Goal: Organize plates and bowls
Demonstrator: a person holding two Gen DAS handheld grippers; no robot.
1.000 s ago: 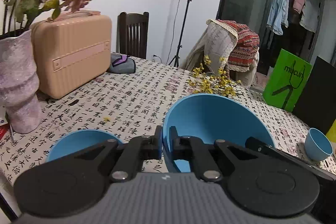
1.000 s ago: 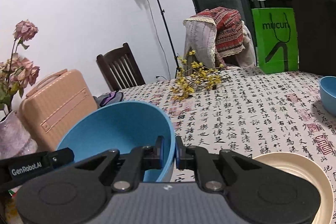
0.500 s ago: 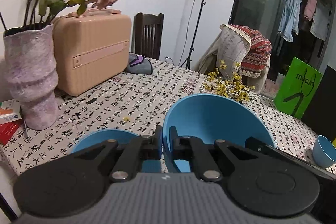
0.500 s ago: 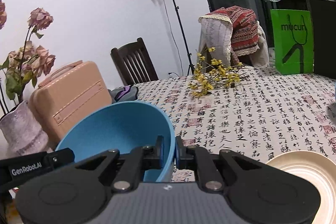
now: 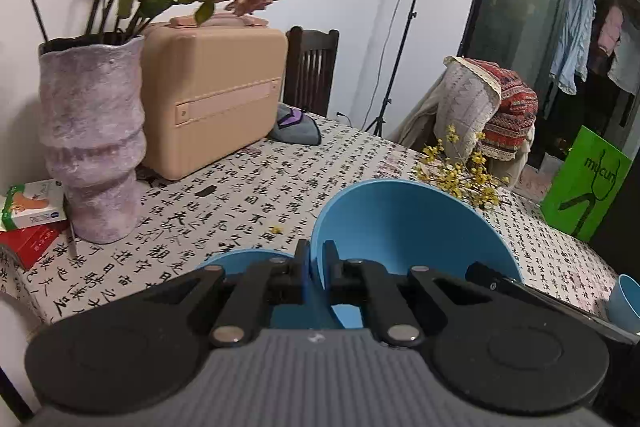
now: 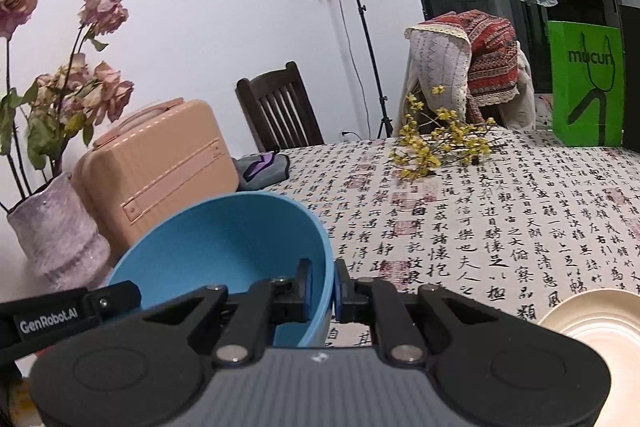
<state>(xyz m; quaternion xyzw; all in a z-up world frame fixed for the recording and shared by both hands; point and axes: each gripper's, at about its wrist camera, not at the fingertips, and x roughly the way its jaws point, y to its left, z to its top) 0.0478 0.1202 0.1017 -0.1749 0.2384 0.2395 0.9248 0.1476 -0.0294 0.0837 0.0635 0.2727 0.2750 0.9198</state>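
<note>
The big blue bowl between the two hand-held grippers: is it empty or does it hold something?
Empty. Both wrist views look into the big blue bowl and show only its bare blue inside.

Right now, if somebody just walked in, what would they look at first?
Probably the big blue bowl in the middle, held up over the table with the left claw and the right claw each pinching its rim from opposite sides. Next, the purple vase of faded pink flowers on the left, with a peach suitcase beside it.
</note>
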